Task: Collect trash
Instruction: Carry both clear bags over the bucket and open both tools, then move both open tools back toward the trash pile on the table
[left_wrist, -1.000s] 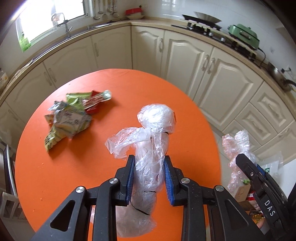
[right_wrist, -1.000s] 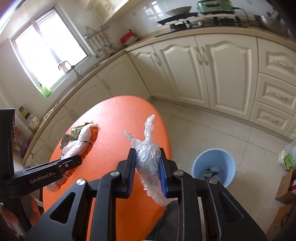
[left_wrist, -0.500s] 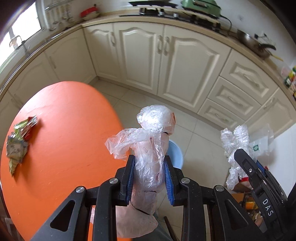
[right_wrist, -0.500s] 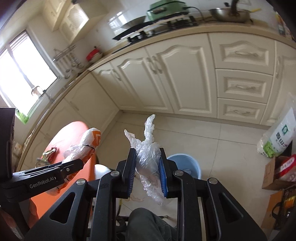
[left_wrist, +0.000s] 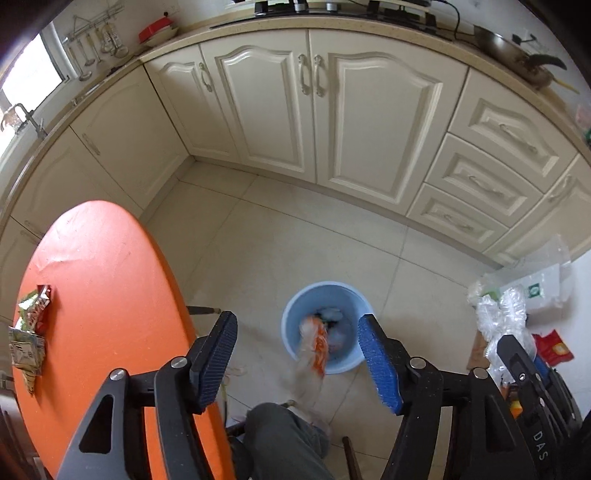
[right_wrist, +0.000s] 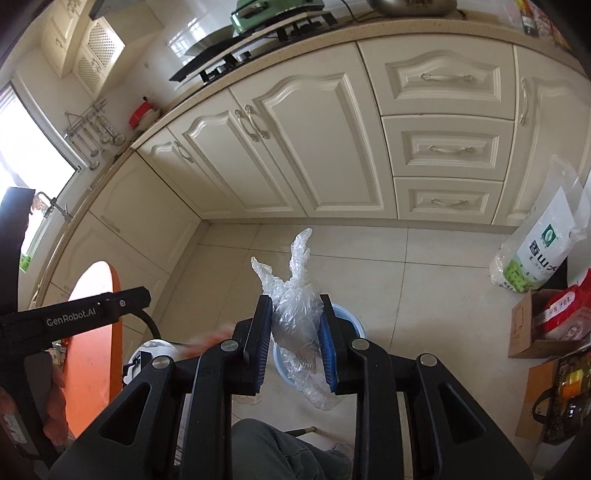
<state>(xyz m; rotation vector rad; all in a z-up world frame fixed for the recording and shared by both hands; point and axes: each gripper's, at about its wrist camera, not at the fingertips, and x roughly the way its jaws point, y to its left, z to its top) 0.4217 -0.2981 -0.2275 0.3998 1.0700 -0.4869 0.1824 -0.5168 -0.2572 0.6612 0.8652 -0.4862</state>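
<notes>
Between left gripper (left_wrist: 297, 363) fingers, falling bag (left_wrist: 312, 350)

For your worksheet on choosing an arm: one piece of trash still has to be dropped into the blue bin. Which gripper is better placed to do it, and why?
Right. The right gripper is shut on a plastic bag above the bin. The left gripper is opening, nothing between its fingers.

Matte black plastic left gripper (left_wrist: 297, 363) with ribbed blue finger pads (left_wrist: 376, 363), silver pivot screws, white "DAS" and "GenRobot.AI" lettering, identical right gripper (right_wrist: 295, 341), grey-green trouser knee (left_wrist: 284, 439) below the jaws
</notes>
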